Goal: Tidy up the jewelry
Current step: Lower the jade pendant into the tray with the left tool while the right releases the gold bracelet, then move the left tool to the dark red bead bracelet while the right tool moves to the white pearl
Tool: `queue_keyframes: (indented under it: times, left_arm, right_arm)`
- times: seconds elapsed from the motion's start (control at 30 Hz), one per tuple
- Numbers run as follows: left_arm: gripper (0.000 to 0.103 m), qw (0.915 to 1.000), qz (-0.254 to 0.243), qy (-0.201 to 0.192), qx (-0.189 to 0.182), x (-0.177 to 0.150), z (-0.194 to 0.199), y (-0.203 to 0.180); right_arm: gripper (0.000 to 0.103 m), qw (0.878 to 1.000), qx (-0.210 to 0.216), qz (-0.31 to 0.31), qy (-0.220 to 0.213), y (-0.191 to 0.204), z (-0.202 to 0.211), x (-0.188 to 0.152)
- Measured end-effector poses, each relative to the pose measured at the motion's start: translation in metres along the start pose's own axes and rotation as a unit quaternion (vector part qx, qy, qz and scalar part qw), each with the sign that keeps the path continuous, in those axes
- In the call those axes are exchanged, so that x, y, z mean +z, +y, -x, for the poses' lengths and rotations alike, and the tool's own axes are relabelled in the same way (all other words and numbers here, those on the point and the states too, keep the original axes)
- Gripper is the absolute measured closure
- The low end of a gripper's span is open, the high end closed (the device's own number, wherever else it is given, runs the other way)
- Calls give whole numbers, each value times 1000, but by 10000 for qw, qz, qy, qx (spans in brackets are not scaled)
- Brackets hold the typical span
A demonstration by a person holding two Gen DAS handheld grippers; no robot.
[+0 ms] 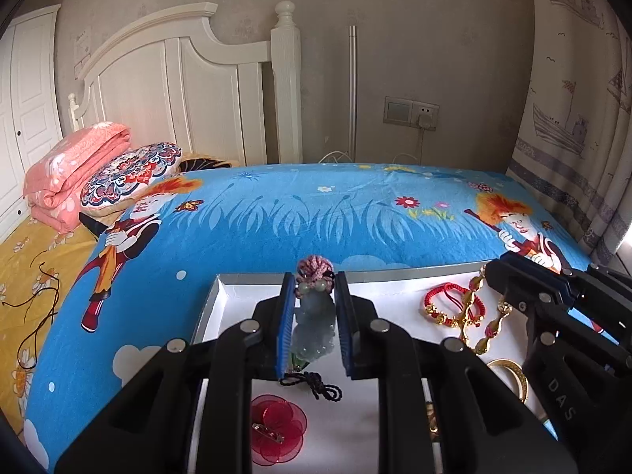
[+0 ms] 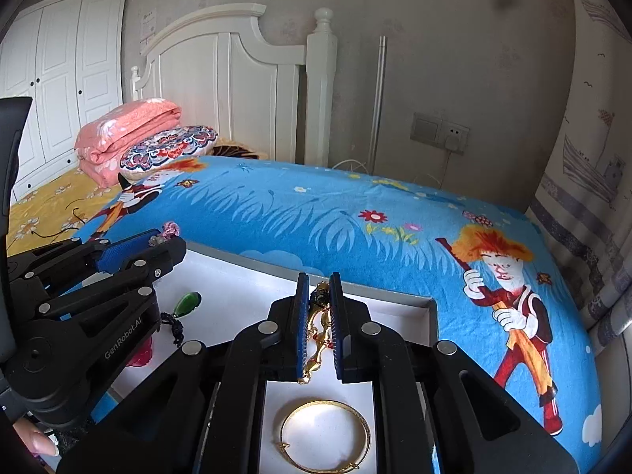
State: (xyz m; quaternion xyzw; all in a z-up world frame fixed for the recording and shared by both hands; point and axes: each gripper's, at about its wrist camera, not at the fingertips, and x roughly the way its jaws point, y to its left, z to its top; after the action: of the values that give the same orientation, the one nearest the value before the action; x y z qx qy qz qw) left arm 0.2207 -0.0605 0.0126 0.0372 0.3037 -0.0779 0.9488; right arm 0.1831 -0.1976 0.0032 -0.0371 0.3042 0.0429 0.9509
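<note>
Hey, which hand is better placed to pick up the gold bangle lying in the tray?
Neither is free, but right: the bangle lies just under the right gripper, which holds a gold chain. The left gripper holds a jade pendant.

A folded pink quilt (image 1: 75, 166) and patterned pillow (image 1: 130, 172) lie near the white headboard (image 1: 177, 79).

jade pendant (image 1: 314, 322): pale green, pink knot on top, held upright above white tray (image 1: 221, 296) | gold chain (image 2: 318, 326): clamped above tray | gold bangle (image 2: 326, 436): laid flat in tray
</note>
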Motion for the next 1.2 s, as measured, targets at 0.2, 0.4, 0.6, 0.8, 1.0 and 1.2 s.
queue_keyframes:
  times: [0.2,0.4,0.6,0.8,1.0,1.2]
  left_arm:
    - [77,9993,35,350,145,-4,-20,3]
    - [46,9988,177,412,218,-6,-22,13]
    - [29,9983,389,327,283,-15,-3,27]
    - [17,9986,438,5,311,-44,37,31]
    - [12,9987,377,-154,319,-84,73,22]
    - [11,9995,33,-170,254,-115,94,3]
  right_arm:
    - [89,9989,29,-236,398,-6,-21,-3]
    - [43,9987,7,-318,387,-12,-20,-6]
    - [43,9990,59,-408,148,-23,11,-15]
    - [43,9986,82,-520,-96,-34,54,-52]
    - [43,9976,61,-659,-190,-38,87,-106]
    - [43,9969,68,-782,1,-41,101,-143]
